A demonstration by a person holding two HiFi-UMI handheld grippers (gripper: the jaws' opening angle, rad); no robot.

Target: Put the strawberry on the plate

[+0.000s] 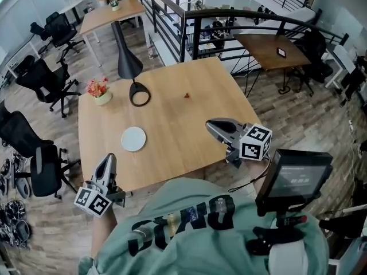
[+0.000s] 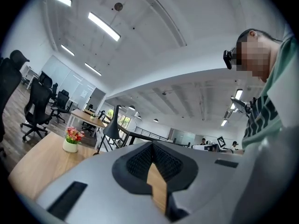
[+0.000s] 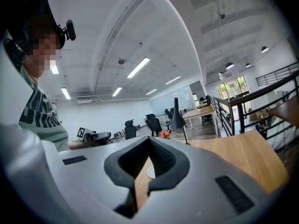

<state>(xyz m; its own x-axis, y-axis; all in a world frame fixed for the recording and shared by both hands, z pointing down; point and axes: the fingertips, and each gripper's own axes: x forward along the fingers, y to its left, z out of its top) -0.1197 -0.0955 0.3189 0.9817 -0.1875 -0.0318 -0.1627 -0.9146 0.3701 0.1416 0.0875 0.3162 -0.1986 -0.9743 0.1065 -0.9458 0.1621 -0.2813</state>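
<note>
A small red strawberry (image 1: 186, 95) lies on the far middle of the wooden table (image 1: 172, 142). A white plate (image 1: 133, 138) sits empty at the near left. My left gripper (image 1: 109, 156) is at the table's near left edge, shut with nothing in it, just short of the plate. My right gripper (image 1: 209, 123) is over the near right part of the table, shut and empty, well short of the strawberry. In the left gripper view the jaws (image 2: 152, 143) meet at the tip. In the right gripper view the shut gripper (image 3: 149, 141) shows a sliver of the plate (image 3: 150, 172) behind it.
A black desk lamp (image 1: 129, 62) with a round base (image 1: 139, 94) and a pot of flowers (image 1: 100, 90) stand at the table's far left. Office chairs (image 1: 49, 82) are to the left, a black railing (image 1: 241, 22) and another table (image 1: 269, 49) behind.
</note>
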